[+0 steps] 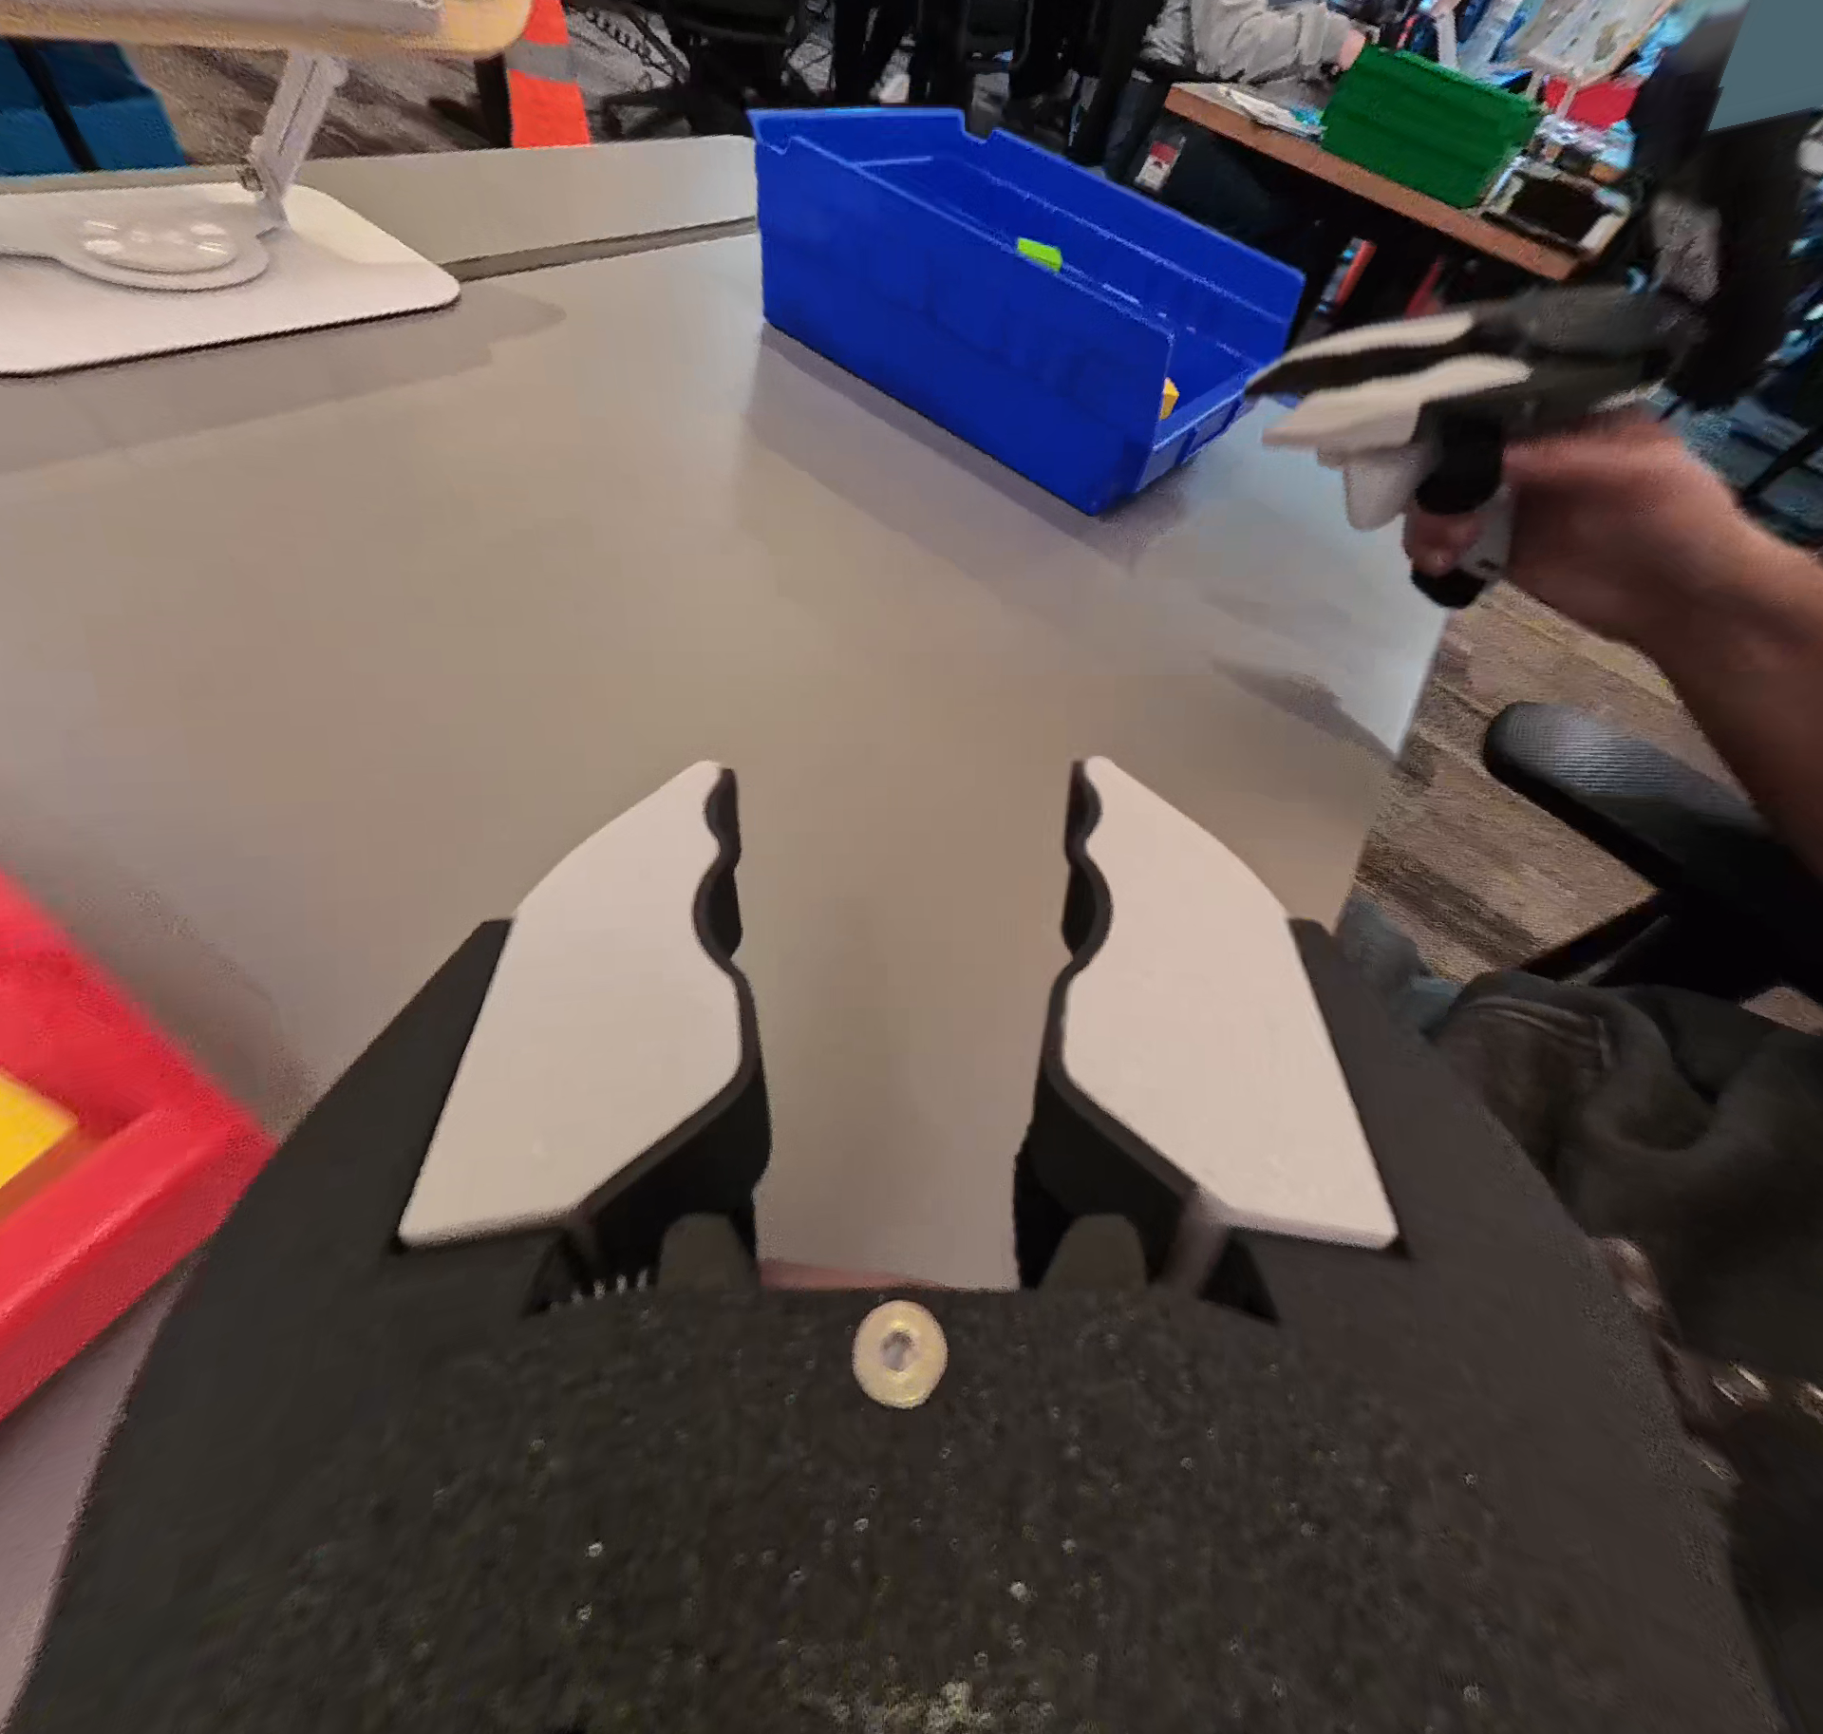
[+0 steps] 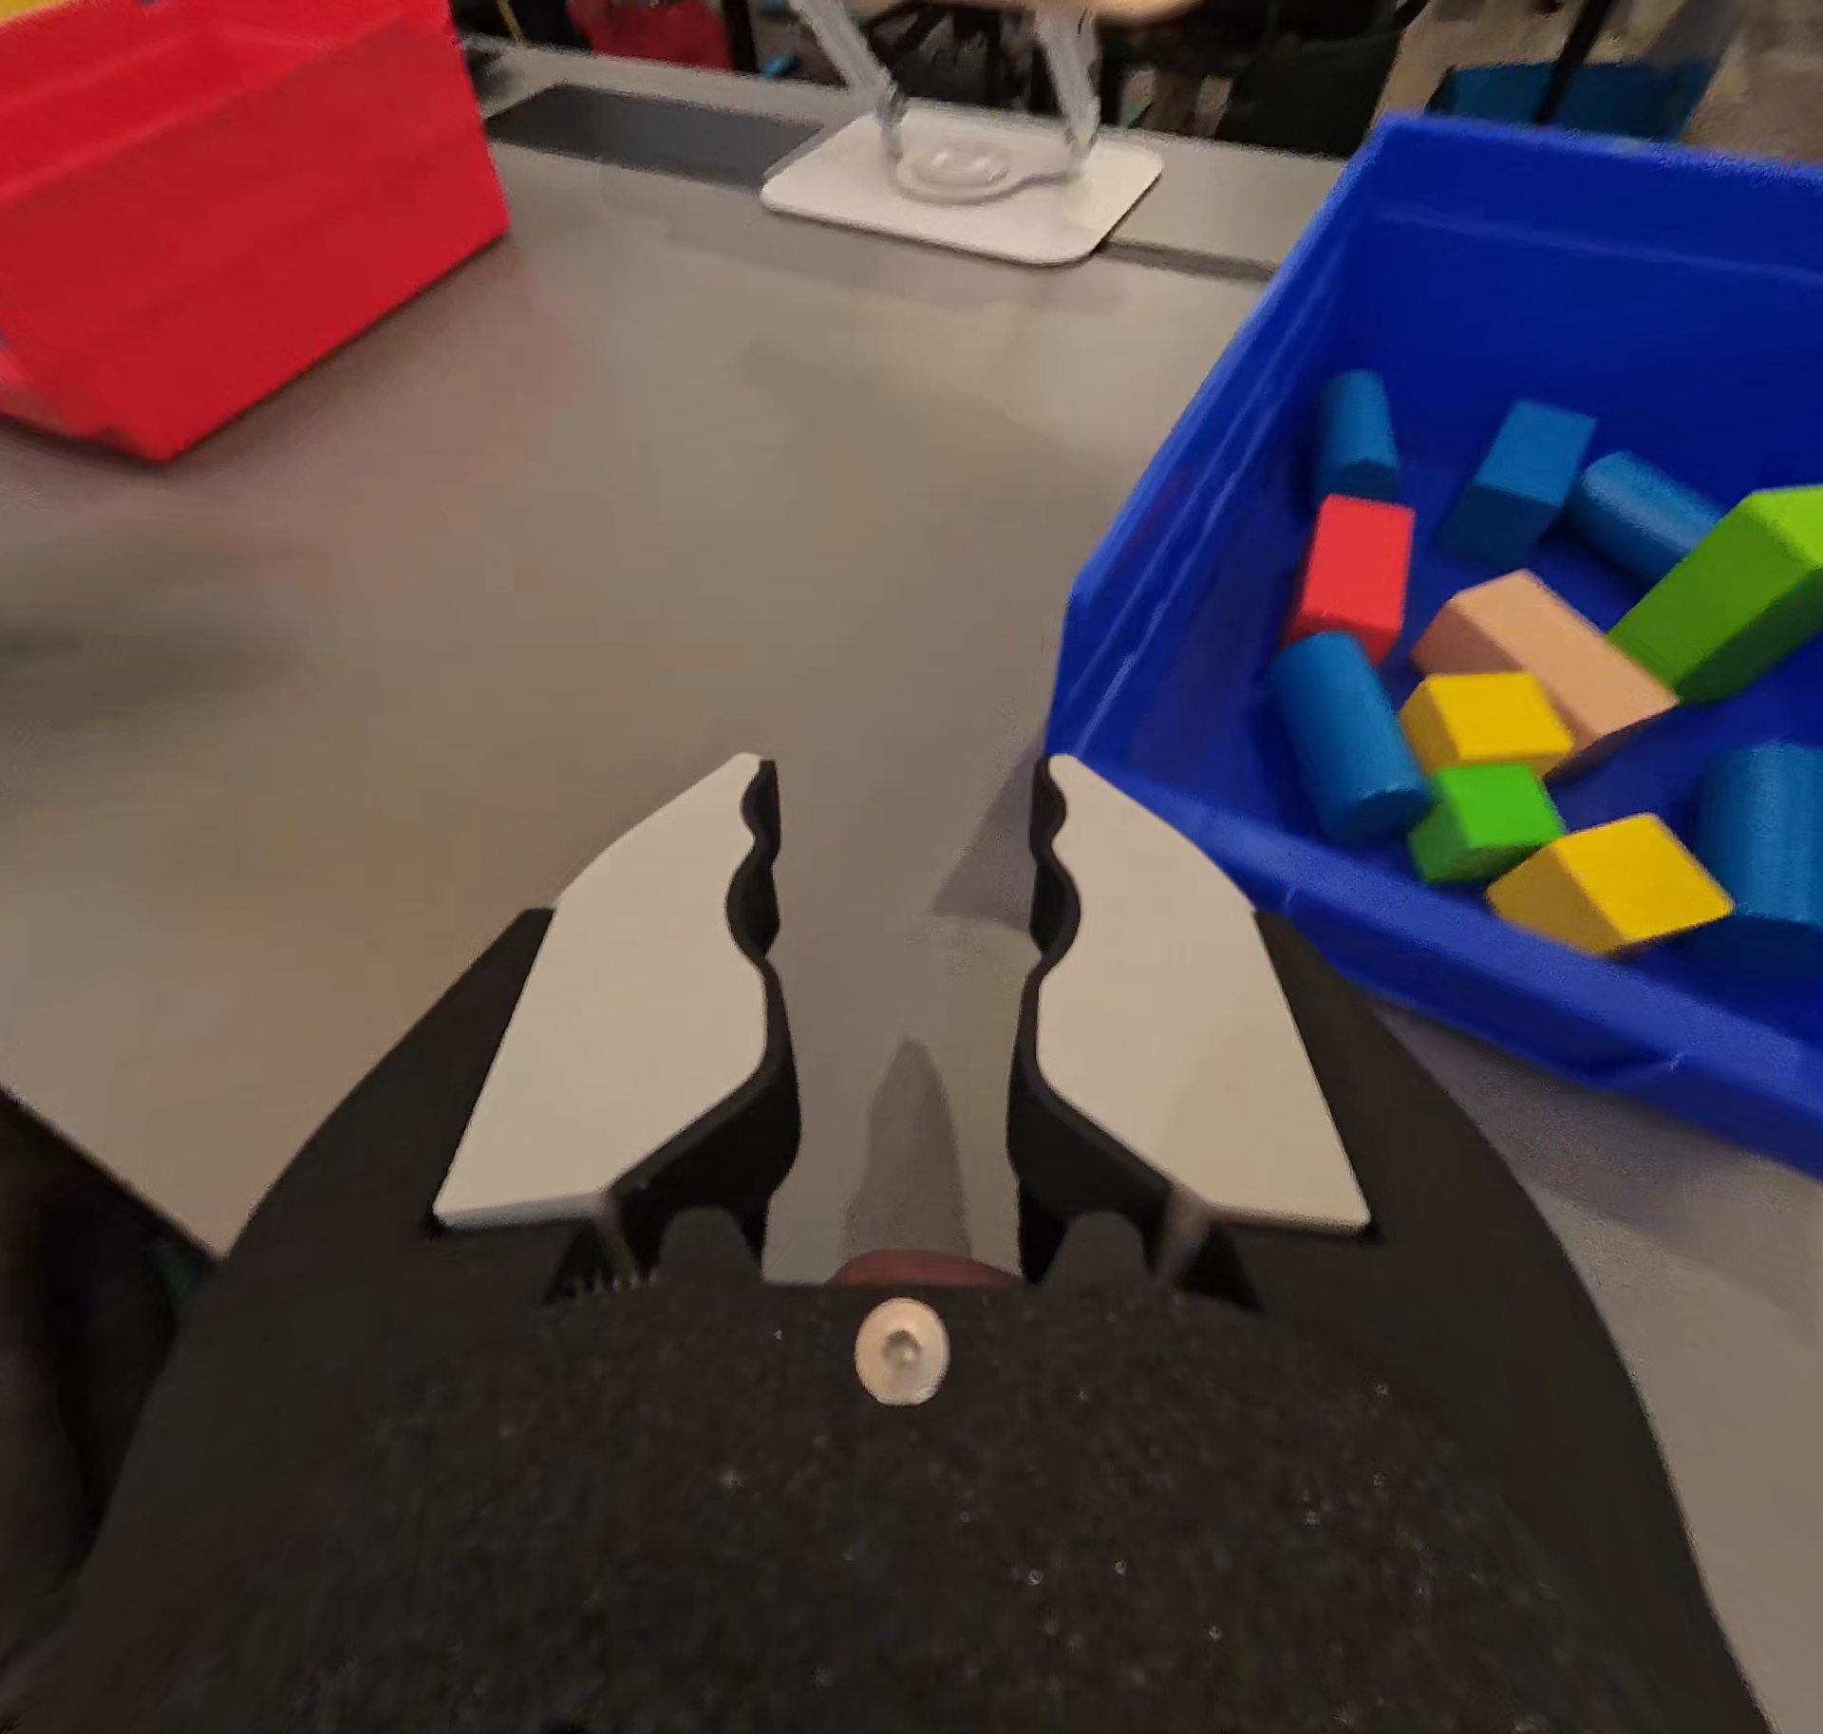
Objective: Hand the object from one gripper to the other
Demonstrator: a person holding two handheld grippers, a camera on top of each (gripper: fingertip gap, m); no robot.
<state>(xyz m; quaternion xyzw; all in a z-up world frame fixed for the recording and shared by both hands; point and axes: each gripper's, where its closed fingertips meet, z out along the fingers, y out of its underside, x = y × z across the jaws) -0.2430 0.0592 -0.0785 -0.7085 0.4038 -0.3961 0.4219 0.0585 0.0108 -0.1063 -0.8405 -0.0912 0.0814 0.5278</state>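
Both tools are spread and empty: the left tool [image 1: 900, 779] hovers over the bare tabletop [image 1: 592, 601], while the right tool [image 2: 903, 774] sits near the blue bin [image 2: 1184, 621] at its two o'clock, likely to choose among the blocks [image 2: 1480, 720] there.

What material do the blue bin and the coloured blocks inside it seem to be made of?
The blue bin looks like moulded plastic: uniform colour, a slight sheen, ribbed walls and a shaped rim. The blocks look like painted wood with a matt finish; the pale block seems unpainted and wood-toned, and the red block has flat, opaque colour. The blur hides any grain, so wood is only likely.
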